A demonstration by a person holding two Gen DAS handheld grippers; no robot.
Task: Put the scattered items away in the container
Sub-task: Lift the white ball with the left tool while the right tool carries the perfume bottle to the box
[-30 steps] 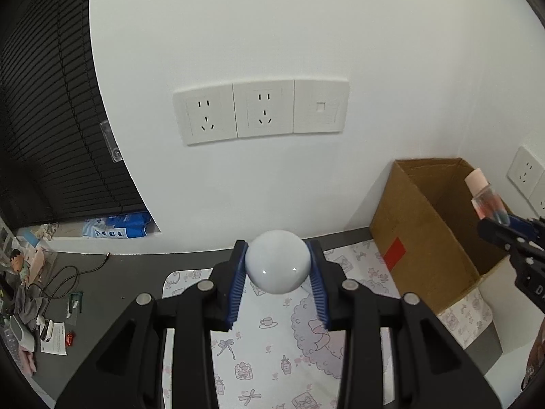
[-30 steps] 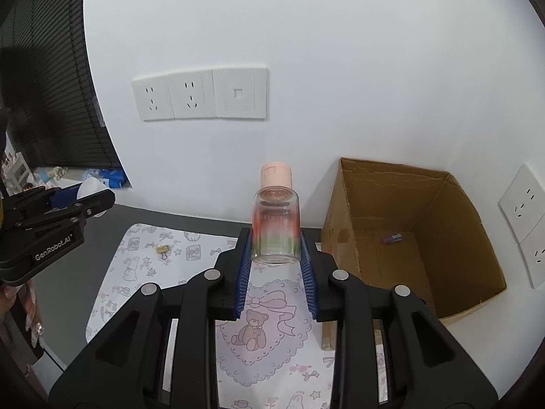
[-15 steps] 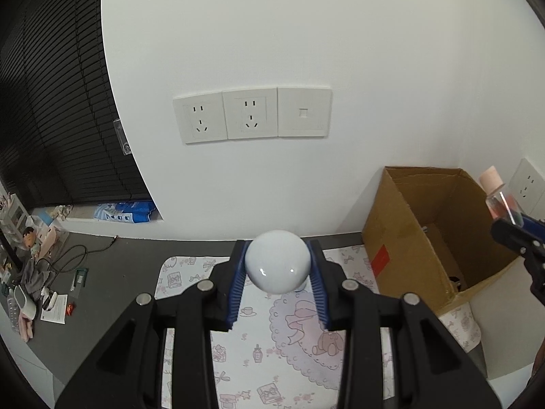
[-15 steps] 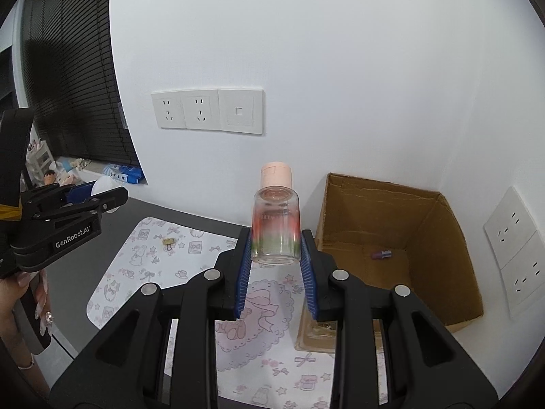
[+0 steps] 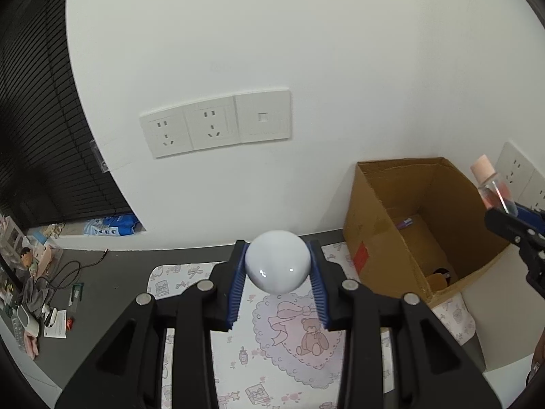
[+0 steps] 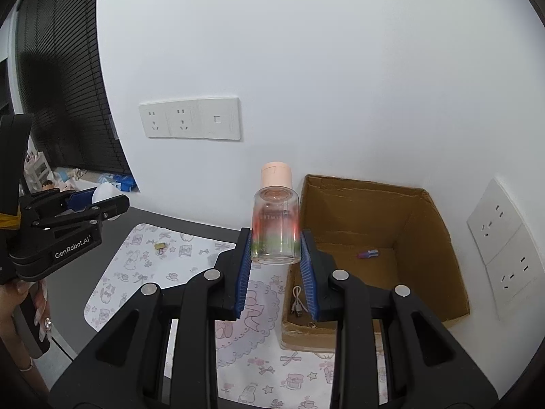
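My left gripper (image 5: 277,266) is shut on a white ball (image 5: 277,260) and holds it high above the patterned mat (image 5: 293,337). My right gripper (image 6: 276,248) is shut on a clear bottle (image 6: 276,228) with a pink cap, held upright above the mat, just left of the open cardboard box (image 6: 425,211). The box (image 5: 378,208) stands at the right against the wall. Inside it lie a small purple item (image 6: 368,254) and a white cable (image 6: 297,301). A small gold clip (image 6: 160,246) lies on the mat (image 6: 136,272). The left gripper also shows in the right wrist view (image 6: 102,204).
A white wall with sockets (image 5: 218,126) stands behind the table. Dark blinds (image 5: 37,136) and a cluttered grey surface (image 5: 37,293) are at the left. More sockets (image 6: 504,238) are on the right wall beside the box.
Both grippers have risen and drawn back with their objects held. More of the mat and the box's inside shows; the box now appears lower and nearer the centre.
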